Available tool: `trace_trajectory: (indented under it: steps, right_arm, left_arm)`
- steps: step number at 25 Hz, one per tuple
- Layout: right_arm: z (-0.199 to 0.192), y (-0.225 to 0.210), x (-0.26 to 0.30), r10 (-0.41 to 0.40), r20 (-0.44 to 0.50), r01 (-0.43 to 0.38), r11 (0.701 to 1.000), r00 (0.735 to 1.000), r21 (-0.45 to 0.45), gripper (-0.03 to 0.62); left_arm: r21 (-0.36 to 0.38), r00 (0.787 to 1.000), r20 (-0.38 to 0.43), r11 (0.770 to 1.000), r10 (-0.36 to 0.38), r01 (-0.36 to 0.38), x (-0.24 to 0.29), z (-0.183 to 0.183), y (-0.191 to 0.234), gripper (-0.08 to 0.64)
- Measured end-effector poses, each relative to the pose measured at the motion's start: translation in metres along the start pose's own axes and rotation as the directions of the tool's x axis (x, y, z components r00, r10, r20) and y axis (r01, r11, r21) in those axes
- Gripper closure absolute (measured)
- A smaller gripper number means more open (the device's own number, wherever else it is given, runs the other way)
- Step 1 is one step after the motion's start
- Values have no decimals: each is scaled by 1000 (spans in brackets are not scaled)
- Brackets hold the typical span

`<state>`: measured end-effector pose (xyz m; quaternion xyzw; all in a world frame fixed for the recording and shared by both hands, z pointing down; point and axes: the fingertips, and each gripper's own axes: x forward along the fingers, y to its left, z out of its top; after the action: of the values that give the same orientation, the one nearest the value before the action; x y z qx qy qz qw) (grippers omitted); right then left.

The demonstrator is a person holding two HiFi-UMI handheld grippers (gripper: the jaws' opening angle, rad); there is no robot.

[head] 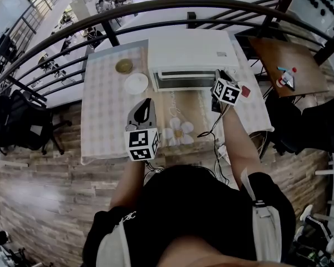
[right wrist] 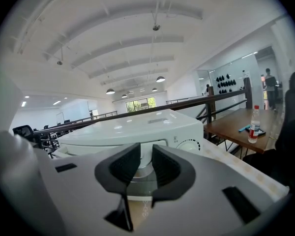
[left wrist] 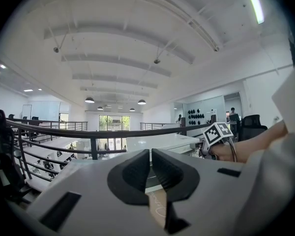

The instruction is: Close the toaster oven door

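I had the toaster oven [head: 192, 52] sitting at twelve o'clock on the surface [head: 106, 121], its front turned toward me so the door [head: 183, 81] could be reached straight on. From the head view I couldn't settle whether the door was fully home or a little ajar. I saw only a light band over a darker slot. I'd brought the right tongs [right wrist: 143, 151] up to about one o'clock, at the right end of the oven's front. Its two pads stood a modest way apart and gripped nothing, and a silvery strip of the oven's front showed through the gap. I judged that a fair position for the job, since a door wants a push on its face or edge rather than a pinch. I kept the left tongs [left wrist: 150, 154] back at about seven o'clock, near my edge of the surface and well apart from the oven. Its pads were drawn together to a hairline and it was empty, because one tool should be enough here. A white plate [head: 136, 83] and a small bowl [head: 124, 66] sat at ten to eleven o'clock beside the oven's left end, clear of the door's swing. A flower-shaped mat [head: 179, 131] lay between me and the oven.
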<state>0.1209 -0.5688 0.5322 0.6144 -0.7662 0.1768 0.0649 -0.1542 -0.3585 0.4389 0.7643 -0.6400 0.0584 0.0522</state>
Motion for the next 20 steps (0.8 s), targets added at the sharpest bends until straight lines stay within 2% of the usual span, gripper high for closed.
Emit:
trace_trajectory:
  steps: [4,7,9,11,13,15,20]
  right_arm:
    - [5,2,-16,-26,38,27,999,999,-35,525]
    - [27,20,-48,8,159,3,997,987,-72,529]
    - [46,41,-77,56,248,-29,993,967,-112,547]
    - [61,60,-108,99,325,-50,987,940,-155,591]
    - [67,73,-135,130,371,-66,981,919,-180,591]
    - [65,80,-153,153,382,-81,977,911,-199,591]
    - [51,85,-167,173,349,-95,969,921,-229,591]
  left_arm:
    - [-18,1000,5,1000,2,-2,-5,1,4,535]
    - [-57,1000,9,998,-5,6,-6,4,7,535]
    - [-65,1000,12,998,-6,7,-6,8,7,535]
    - [-56,1000,16,998,-8,9,-6,11,6,535]
    - [-45,1000,20,999,-14,15,-4,14,3,535]
    - [-35,999,20,999,-25,25,-2,15,-2,535]
    - [-25,999,15,999,-47,47,4,15,-14,535]
